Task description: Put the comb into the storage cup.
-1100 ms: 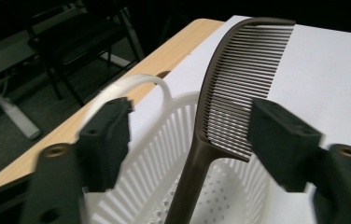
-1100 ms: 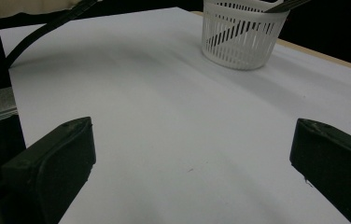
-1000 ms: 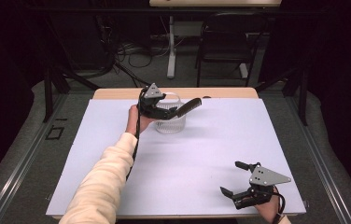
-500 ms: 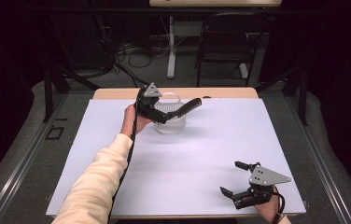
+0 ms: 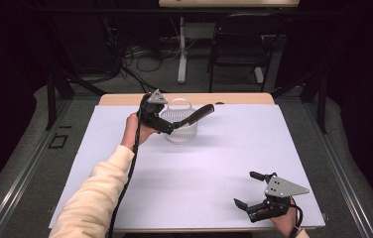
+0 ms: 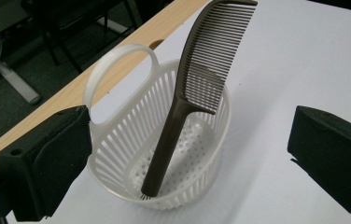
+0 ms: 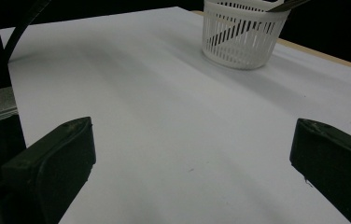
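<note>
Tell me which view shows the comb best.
The left gripper view: the comb stands handle-down in the white basket, leaning on its rim, teeth plainly visible. The high view shows the comb small, partly behind the left gripper. The right gripper view catches just its tip above the basket rim.

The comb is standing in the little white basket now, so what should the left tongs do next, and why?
Probably draw the left tongs back and away from the basket. Their jaws have just been opening and now stand wide, nothing pressed between them. The comb rests by itself, handle end on the basket floor, teeth leaning over the rim. One jaw sits close to the basket's wall, so pull back gently to avoid tipping it.
</note>
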### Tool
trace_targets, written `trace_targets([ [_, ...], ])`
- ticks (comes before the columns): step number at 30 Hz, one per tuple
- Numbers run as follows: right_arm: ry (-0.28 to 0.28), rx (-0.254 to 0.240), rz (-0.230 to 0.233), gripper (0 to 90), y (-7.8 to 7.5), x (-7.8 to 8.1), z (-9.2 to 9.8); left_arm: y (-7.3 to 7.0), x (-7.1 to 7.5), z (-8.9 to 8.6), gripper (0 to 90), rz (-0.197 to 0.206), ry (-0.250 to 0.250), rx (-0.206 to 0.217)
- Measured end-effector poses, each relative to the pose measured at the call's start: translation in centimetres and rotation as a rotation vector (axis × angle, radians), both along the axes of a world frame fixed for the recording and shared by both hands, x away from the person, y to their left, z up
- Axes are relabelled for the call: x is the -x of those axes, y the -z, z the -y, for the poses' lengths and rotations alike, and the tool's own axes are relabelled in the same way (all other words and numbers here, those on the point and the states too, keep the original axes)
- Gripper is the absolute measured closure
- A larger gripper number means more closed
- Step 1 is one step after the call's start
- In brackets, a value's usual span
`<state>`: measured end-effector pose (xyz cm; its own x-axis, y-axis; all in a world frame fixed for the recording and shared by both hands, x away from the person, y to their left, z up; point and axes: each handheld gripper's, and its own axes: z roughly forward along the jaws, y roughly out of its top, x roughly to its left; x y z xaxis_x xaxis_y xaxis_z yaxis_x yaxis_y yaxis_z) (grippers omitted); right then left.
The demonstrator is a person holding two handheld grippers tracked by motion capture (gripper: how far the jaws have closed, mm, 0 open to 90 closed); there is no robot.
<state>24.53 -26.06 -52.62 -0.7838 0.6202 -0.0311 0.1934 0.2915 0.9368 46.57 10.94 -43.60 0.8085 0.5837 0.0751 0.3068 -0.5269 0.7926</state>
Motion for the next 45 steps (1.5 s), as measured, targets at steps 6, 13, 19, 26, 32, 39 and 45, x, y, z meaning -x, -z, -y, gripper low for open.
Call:
trace_targets([
  [6,-0.001,-0.001,-0.001,0.0,0.0,0.0,0.0,-0.2,0.9,-0.5,0.0,-0.021,0.0,-0.026],
  [13,0.0,-0.002,-0.005,0.0,0.0,0.0,0.0,-0.5,1.9,-1.2,0.0,-0.043,-0.007,-0.035],
  [19,0.0,-0.001,-0.006,0.0,0.0,0.0,0.0,-0.5,2.9,-2.0,0.0,-0.056,-0.012,-0.038],
  [26,0.0,-0.001,-0.006,0.0,0.0,0.0,0.0,-0.2,4.0,-3.1,0.0,-0.077,-0.031,-0.047],
  [32,0.0,-0.002,-0.006,0.0,0.0,0.0,-0.1,0.0,4.9,-4.1,0.0,-0.082,-0.051,-0.049],
  [39,0.0,-0.001,-0.006,0.0,0.0,0.0,-0.1,0.2,5.9,-5.0,0.0,-0.088,-0.064,-0.055],
  [45,-0.001,0.001,-0.003,0.0,0.0,0.0,-0.1,0.4,6.8,-5.7,0.0,-0.092,-0.072,-0.058],
])
